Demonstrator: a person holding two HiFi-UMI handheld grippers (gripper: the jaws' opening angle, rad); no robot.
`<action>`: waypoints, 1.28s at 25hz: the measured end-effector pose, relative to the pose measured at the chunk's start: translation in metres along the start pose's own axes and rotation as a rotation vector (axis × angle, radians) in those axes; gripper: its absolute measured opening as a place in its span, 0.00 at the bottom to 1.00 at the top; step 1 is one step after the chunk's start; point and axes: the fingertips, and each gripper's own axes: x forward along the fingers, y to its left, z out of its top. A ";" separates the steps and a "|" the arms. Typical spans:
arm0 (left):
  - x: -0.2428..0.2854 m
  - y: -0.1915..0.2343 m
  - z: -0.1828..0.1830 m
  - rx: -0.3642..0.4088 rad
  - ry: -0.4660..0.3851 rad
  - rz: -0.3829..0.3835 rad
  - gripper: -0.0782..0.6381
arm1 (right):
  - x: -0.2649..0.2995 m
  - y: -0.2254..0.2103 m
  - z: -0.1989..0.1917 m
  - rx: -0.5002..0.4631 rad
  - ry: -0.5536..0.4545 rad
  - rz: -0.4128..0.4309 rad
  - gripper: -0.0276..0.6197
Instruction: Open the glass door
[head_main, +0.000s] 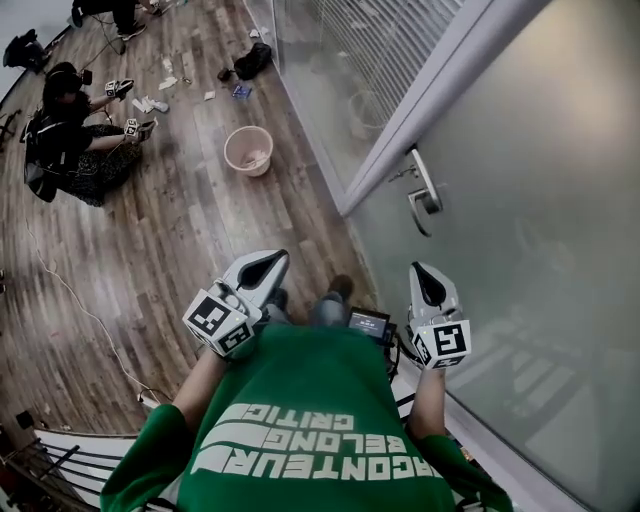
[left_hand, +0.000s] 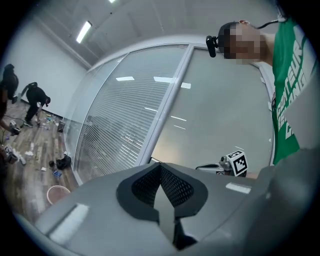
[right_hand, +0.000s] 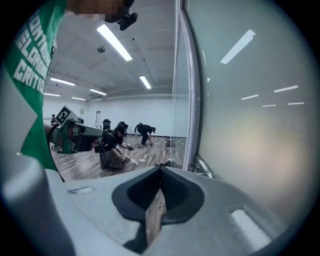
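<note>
The frosted glass door (head_main: 530, 200) stands to my right, and its metal lever handle (head_main: 424, 195) sits near the door's grey frame (head_main: 440, 90). My right gripper (head_main: 426, 274) is held low, short of the handle and apart from it, with its jaws shut on nothing. My left gripper (head_main: 268, 264) hovers over the wooden floor to the left, jaws together and empty. The right gripper view has the handle (right_hand: 206, 168) just beyond the shut right gripper (right_hand: 160, 173). The left gripper (left_hand: 160, 171) faces the door (left_hand: 220, 125) and the blinds beside it.
A pink bucket (head_main: 248, 150) stands on the floor by the glass partition with blinds (head_main: 340, 60). A person (head_main: 70, 140) sits on the floor at far left with small items scattered around. A black bag (head_main: 252, 60) lies farther back. A thin cable (head_main: 80, 300) runs across the planks.
</note>
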 end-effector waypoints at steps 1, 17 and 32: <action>0.009 -0.003 0.002 0.002 -0.004 0.007 0.13 | 0.003 -0.008 0.000 -0.011 0.006 0.006 0.03; 0.059 -0.012 0.008 -0.006 -0.044 0.074 0.13 | 0.038 -0.050 -0.017 0.003 0.059 0.072 0.03; 0.054 0.021 0.026 -0.012 -0.066 0.028 0.13 | 0.066 -0.044 0.001 0.003 0.063 0.015 0.03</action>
